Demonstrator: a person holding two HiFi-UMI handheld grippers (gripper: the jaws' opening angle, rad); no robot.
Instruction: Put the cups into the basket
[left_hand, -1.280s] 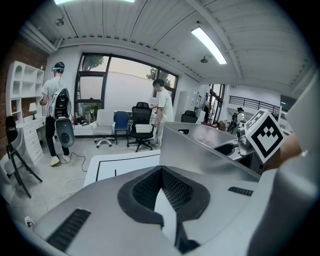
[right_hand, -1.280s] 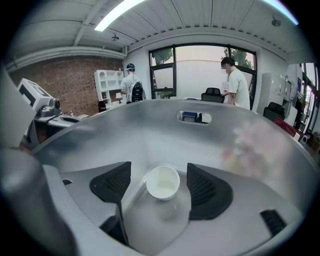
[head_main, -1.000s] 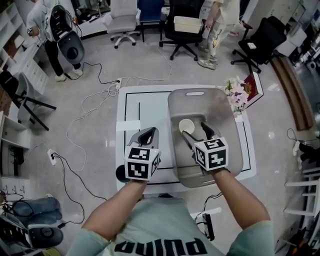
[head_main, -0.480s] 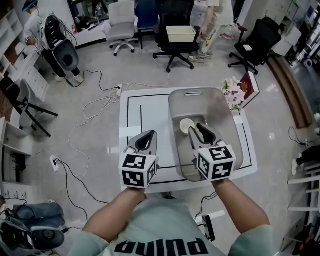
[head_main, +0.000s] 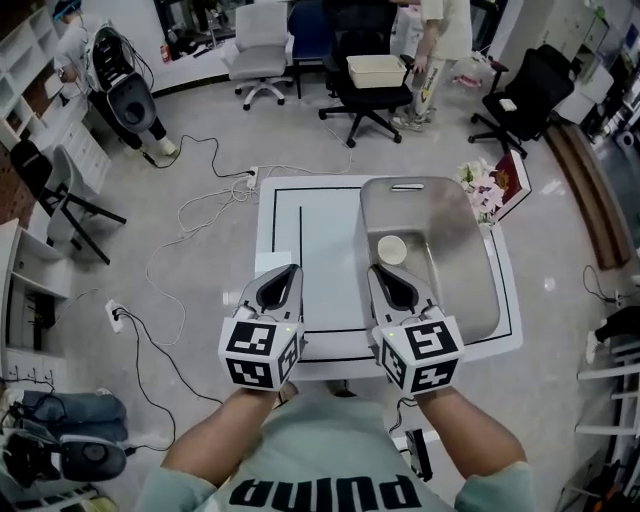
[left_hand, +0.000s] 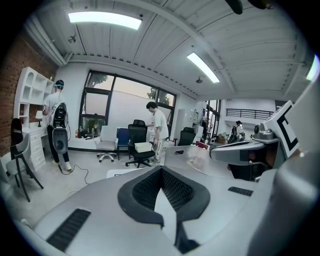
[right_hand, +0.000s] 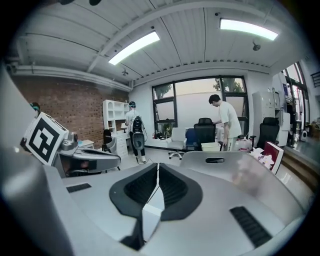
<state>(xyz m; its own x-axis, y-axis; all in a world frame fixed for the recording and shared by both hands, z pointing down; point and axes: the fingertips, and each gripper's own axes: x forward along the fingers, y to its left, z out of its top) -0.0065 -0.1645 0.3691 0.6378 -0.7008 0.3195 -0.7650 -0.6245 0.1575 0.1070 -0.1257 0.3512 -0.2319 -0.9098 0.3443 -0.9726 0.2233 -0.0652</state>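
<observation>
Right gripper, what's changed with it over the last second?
The right gripper drew back from the cup toward the person, and its jaws have just been closing on nothing. The left gripper pulled back too, shut and empty. The cup stayed where it was in the basket.

person: pale grey-green short-sleeved t-shirt (head_main: 320, 455), black block lettering across chest, sleeves ending above elbow. left gripper (head_main: 288, 270), right gripper (head_main: 377, 270): matching smooth light-grey tapered plastic shells. black ribbed rubber pads line inner jaw faces. black slotted inserts set in shell flanks. rear of each shell: white cube, black square markers on faces; left cube (head_main: 260, 352), right cube (head_main: 420, 352).
</observation>
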